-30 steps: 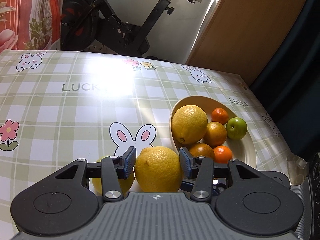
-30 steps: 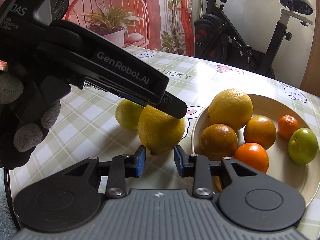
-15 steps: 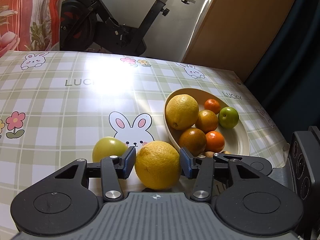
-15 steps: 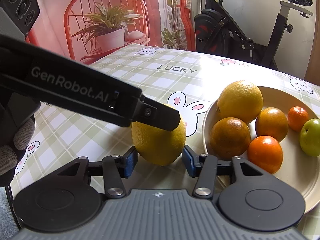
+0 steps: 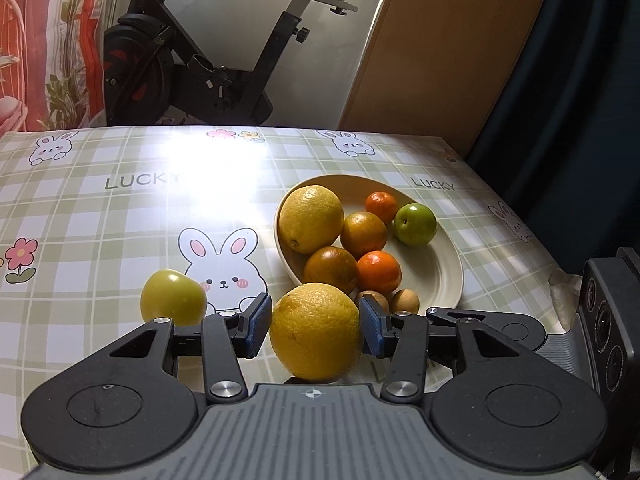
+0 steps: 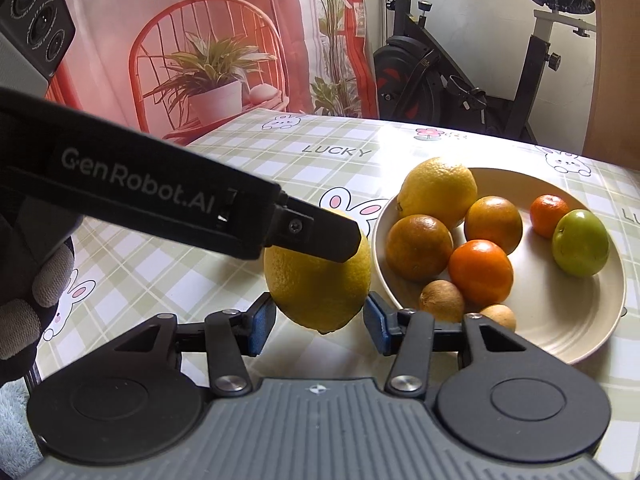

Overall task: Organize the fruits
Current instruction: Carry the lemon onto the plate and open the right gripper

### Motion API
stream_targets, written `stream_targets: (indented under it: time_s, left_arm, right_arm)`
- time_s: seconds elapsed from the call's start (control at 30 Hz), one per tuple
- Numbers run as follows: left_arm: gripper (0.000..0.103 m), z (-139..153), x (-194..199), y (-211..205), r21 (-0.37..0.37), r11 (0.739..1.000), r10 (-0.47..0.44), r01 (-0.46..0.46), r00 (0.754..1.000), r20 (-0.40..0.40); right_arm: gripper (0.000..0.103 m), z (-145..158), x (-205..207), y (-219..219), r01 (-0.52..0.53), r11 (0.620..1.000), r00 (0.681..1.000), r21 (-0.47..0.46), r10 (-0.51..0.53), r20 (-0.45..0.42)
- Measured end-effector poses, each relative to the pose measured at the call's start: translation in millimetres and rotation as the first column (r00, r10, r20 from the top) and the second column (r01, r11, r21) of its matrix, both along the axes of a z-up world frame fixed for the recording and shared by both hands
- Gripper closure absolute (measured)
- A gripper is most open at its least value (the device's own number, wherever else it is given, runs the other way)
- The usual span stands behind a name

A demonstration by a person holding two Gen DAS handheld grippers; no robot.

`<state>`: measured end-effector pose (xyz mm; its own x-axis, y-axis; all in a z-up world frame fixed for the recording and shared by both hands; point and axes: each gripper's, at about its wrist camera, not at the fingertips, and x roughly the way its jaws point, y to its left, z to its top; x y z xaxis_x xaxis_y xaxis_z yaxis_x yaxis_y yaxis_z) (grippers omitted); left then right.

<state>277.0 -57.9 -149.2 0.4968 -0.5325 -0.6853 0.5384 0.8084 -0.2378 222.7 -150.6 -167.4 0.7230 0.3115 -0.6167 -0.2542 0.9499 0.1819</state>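
Most fruit is found already in the plate (image 5: pixel 448 280), while the lemon (image 5: pixel 316 332), clamped in the left gripper (image 5: pixel 316 326) above the table beside it, and a green fruit (image 5: pixel 173 298) remain outside; the right gripper (image 6: pixel 318 322) is held apart, empty.

I am working in a lived-in home room: a table (image 5: pixel 100 216) under a checked cloth printed with bunnies and "LUCKY", an exercise bike (image 5: pixel 208 60) parked against the white wall behind it, a wooden door (image 5: pixel 452 48), and a red curtain (image 6: pixel 248 20) printed with a chair and potted plant.
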Motion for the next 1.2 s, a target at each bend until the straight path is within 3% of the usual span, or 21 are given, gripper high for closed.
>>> stream_targets:
  time_s: [0.17,0.83,1.2]
  left_arm:
    - [0.052,10.5,1.7,-16.8,-0.026,1.0,-0.016,0.017,1.0,0.003]
    - [0.052,15.5,0.3,-116.6,0.05,0.985,-0.165,0.163,0.985,0.041]
    - [0.051,-2.7,21.6,-136.1,0.064,0.989,-0.13,0.13,0.992,-0.002]
  right_arm:
    - [0.052,9.8,-9.4,-16.9,0.046,0.999,0.998,0.02,-0.047,0.039]
    - [0.052,12.5,-33.9,-99.8,0.274,0.952,0.958,0.134,-0.283,0.045]
    - [0.052,1.3,-12.2,-112.7,0.282,0.956,0.959,0.076,-0.283,0.01]
